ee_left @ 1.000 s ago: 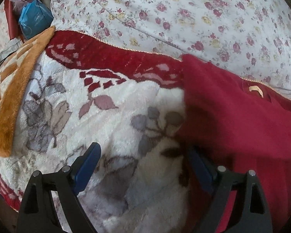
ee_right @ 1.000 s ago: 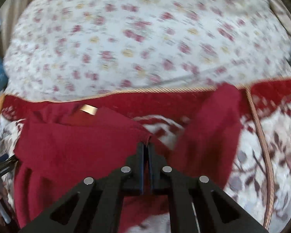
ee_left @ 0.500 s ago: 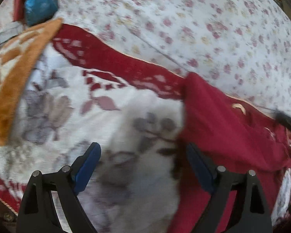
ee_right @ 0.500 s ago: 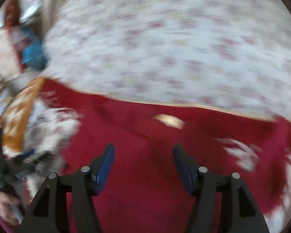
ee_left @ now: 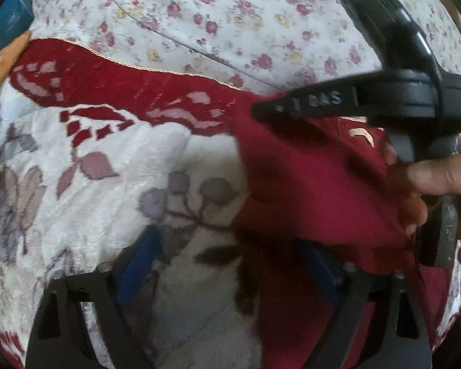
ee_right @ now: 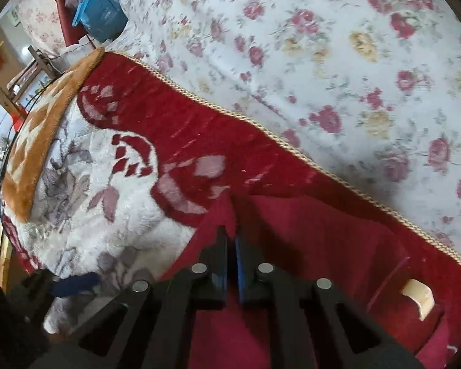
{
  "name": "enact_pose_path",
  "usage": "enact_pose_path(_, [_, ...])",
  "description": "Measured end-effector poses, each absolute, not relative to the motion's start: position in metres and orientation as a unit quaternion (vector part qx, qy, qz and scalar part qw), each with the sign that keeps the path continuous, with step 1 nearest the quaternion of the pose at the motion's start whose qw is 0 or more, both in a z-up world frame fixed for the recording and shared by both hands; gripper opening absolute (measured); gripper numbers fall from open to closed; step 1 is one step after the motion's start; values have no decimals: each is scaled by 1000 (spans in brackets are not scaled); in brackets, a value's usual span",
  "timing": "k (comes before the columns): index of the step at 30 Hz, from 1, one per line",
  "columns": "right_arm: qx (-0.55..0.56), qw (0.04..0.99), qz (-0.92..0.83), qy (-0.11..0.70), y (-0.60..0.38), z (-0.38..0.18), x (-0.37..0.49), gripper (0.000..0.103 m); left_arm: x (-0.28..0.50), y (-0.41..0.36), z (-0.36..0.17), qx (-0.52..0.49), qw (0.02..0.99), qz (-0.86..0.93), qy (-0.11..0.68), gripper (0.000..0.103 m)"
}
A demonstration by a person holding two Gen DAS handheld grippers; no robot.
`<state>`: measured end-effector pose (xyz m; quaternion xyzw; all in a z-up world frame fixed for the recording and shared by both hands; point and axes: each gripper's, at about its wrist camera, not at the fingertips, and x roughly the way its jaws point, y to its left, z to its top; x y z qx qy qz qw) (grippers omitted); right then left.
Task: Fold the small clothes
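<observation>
— Garment [ee_right: 307,246], one dark red piece, on the plush blanket [ee_right: 76,215] on the bed; its lower part is cut off from sight.

— And the right gripper [ee_right: 230,240]?

— Fingers closed on a pinch of its edge. The left gripper [ee_left: 230,264] tilts steeply down, fingers part open and just closing, its right finger [ee_left: 319,270] under the cloth edge, gripping nothing.

— Beyond?

— One flowered quilt [ee_left: 230,15].

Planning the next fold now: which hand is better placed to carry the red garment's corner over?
Right. The right gripper is shut on the red garment at its corner; the left gripper has jaws apart, only straddling the garment's edge over the blanket.
</observation>
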<state>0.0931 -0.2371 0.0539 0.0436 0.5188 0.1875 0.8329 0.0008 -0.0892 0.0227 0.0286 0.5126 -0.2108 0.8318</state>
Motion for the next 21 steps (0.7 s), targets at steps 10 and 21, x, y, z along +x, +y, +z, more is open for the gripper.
enact_pose_path(10, [56, 838, 199, 505, -201, 43, 116, 8, 16, -50, 31, -41, 811, -207, 546, 39])
enact_pose_path(21, [38, 871, 50, 488, -353, 122, -32, 74, -6, -29, 80, -21, 872, -143, 468, 78])
